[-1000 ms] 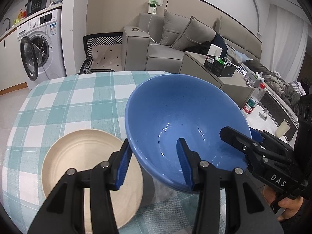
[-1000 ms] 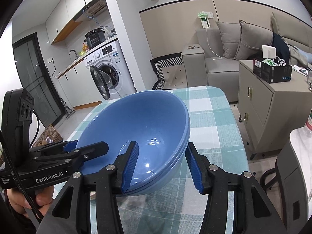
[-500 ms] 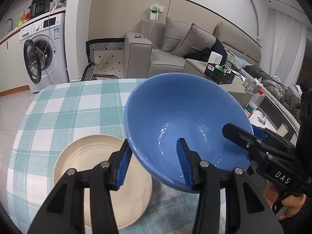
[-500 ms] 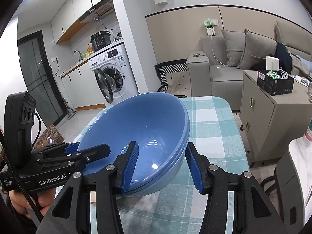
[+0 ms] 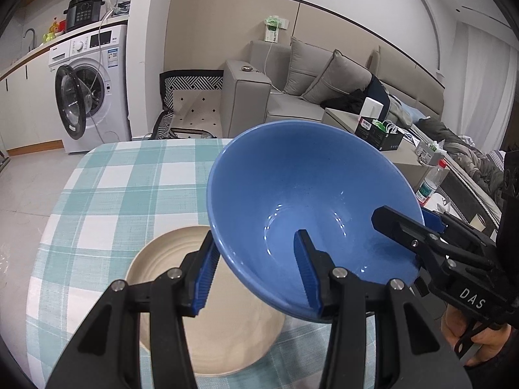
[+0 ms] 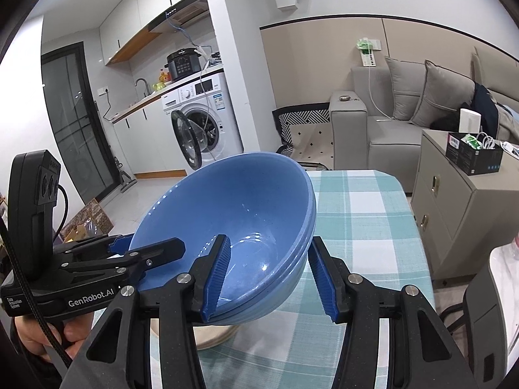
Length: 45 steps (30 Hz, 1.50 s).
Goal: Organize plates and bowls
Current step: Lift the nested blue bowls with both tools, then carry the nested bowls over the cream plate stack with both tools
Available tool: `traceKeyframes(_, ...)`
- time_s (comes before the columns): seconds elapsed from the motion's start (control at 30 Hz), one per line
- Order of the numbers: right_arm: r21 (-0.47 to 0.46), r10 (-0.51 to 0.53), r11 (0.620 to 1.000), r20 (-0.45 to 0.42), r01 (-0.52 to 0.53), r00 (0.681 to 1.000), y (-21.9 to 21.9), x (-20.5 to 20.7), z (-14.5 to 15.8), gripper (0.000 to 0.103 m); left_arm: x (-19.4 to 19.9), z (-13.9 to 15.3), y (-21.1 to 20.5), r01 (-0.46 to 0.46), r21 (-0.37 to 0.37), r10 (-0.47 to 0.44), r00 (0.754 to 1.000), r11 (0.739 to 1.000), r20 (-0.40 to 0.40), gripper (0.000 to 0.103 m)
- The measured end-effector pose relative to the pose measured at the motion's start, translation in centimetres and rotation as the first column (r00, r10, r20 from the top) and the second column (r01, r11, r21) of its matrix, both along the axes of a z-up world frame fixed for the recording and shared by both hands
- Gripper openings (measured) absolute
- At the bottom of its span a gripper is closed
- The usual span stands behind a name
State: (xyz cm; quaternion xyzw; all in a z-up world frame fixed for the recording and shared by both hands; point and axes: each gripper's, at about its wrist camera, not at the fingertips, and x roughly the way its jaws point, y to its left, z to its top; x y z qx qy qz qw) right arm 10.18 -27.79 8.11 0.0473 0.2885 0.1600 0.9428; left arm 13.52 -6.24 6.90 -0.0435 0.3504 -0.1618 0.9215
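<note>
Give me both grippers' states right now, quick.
Left gripper: shut on the rim of the blue bowl stack, one finger inside, one outside.
Right gripper: shut on the same stack's opposite rim, lifted above the beige plate.

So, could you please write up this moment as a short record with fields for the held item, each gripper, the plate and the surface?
held item: blue bowls, a nested stack, tilted and lifted off the table
left gripper: shut on the stack's rim, one finger inside, one outside
right gripper: shut on the opposite rim, same way
plate: beige plate flat on the table, beneath the bowls
surface: table with teal checked tablecloth
</note>
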Motion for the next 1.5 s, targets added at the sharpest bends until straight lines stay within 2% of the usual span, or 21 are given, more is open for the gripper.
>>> traceKeyframes(0.3, -0.005, 0.031, 1.0, -0.002, -0.031, 1.0, 2.7, 0.9, 0.0, 0.051, 0.1, -0.4, 2.6, -0.03, -0.008, 0.03, 1.0, 1.0, -0.002, 0.046)
traceKeyframes(0.67, 0.009, 0.063, 0.998, -0.029, -0.063, 0.998, 5.3, 2.5, -1.3, 0.051, 0.6, -1.3, 5.1, -0.067, 0.004, 0.067, 0.998, 0.998, -0.017, 0.046)
traceKeyframes(1.5, 0.019, 0.117, 0.993, -0.114, -0.116, 0.987, 9.3, 5.7, -6.1, 0.051, 2.2, -5.4, 8.4, -0.156, 0.041, 0.158, 0.985, 0.987, -0.064, 0.046)
